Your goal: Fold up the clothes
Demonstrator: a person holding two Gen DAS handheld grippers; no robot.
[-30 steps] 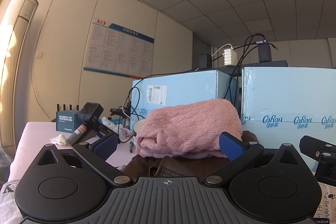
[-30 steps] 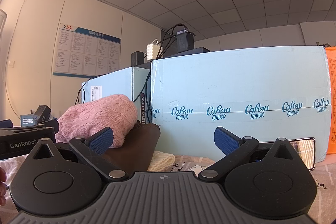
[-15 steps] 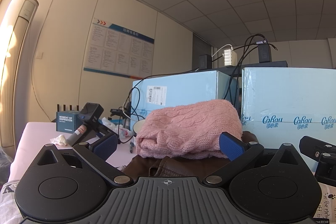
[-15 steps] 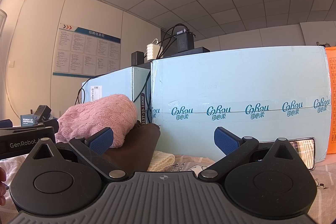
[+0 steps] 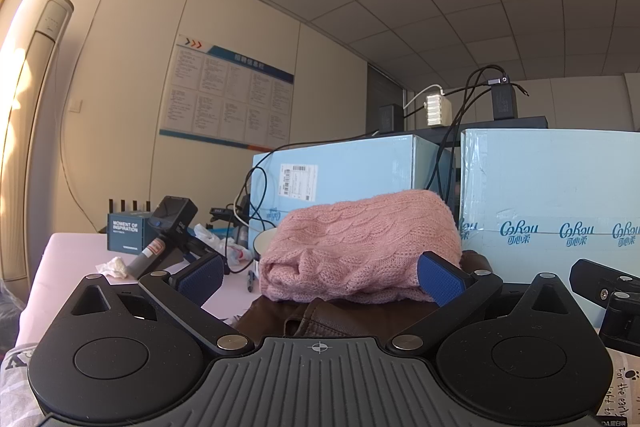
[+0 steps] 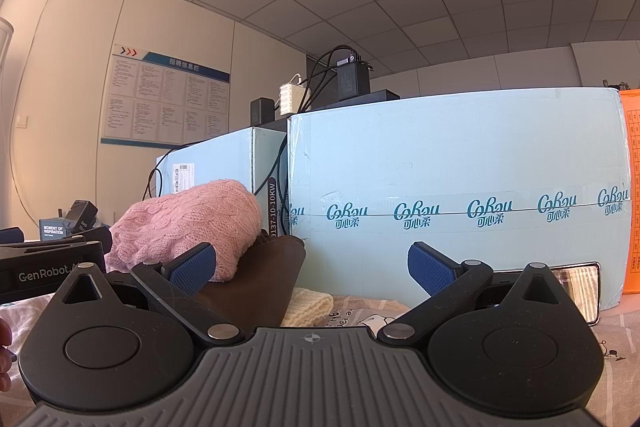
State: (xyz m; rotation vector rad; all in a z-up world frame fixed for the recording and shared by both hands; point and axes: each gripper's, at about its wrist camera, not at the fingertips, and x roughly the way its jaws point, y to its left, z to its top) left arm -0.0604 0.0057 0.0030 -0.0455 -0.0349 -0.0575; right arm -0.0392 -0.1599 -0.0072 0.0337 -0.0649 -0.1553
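A folded pink knitted sweater (image 5: 360,247) lies on top of a brown garment (image 5: 328,319) straight ahead in the left wrist view. My left gripper (image 5: 320,277) is open, its blue pads wide apart, nothing between them. In the right wrist view the same pink sweater (image 6: 188,227) and brown garment (image 6: 256,287) sit at the left, with a cream knitted piece (image 6: 306,301) beside them. My right gripper (image 6: 312,267) is open and holds nothing. A printed cloth (image 6: 360,315) covers the surface below.
Two light blue cardboard boxes (image 6: 460,195) stand behind the clothes, with chargers and cables (image 5: 436,107) on top. At the left are a small dark box (image 5: 126,231), a handheld device (image 5: 172,219), crumpled tissue (image 5: 114,267) and a cup (image 5: 264,243). A mirror-like tray (image 6: 580,283) lies by the right box.
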